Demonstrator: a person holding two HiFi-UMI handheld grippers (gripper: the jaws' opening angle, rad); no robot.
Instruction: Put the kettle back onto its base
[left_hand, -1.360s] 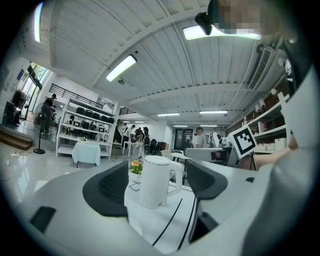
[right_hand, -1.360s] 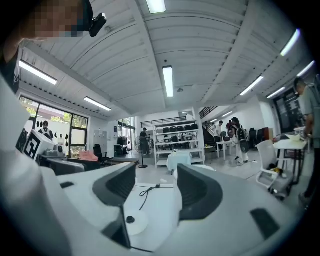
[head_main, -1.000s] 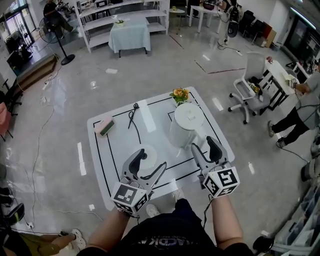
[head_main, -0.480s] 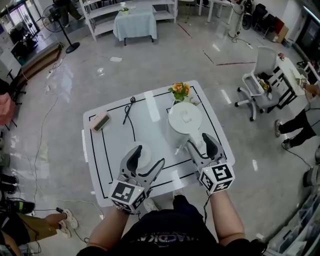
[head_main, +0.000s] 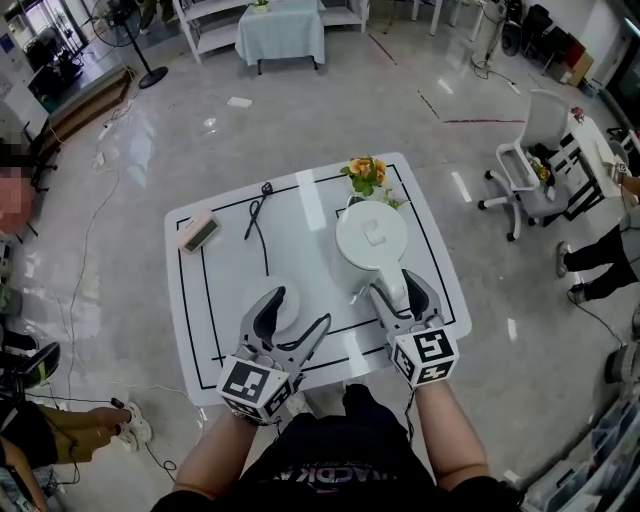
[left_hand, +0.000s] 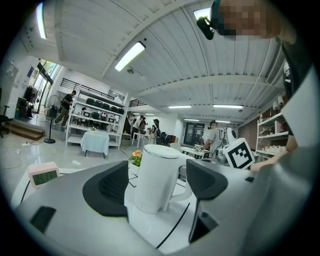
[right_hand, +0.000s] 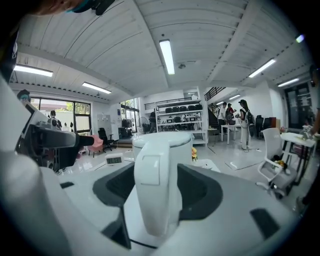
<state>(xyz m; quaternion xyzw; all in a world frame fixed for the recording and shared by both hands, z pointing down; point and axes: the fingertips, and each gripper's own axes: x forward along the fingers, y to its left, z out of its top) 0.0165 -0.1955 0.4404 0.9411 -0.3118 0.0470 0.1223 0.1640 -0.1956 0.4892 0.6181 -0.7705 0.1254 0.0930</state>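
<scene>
A white kettle (head_main: 371, 238) stands upright on the white table (head_main: 230, 290), on its right half, with the handle pointing toward me. My right gripper (head_main: 402, 292) is open, and its jaws stand on either side of the kettle handle (right_hand: 156, 192) without pressing it. The round white base (head_main: 284, 303) lies flat at the front middle of the table, partly hidden by my left gripper (head_main: 292, 320). That gripper is open and holds nothing. In the left gripper view the kettle (left_hand: 155, 175) shows beyond the open jaws.
A small pot of orange flowers (head_main: 365, 175) stands just behind the kettle. A pink desk clock (head_main: 198, 231) and a black cable (head_main: 258, 215) lie at the table's back left. An office chair (head_main: 530, 165) and a person's legs (head_main: 595, 262) are on the right.
My right gripper has moved forward, so the kettle handle now sits between its jaws. The left gripper has stayed over the base. The head view has shifted slightly.
</scene>
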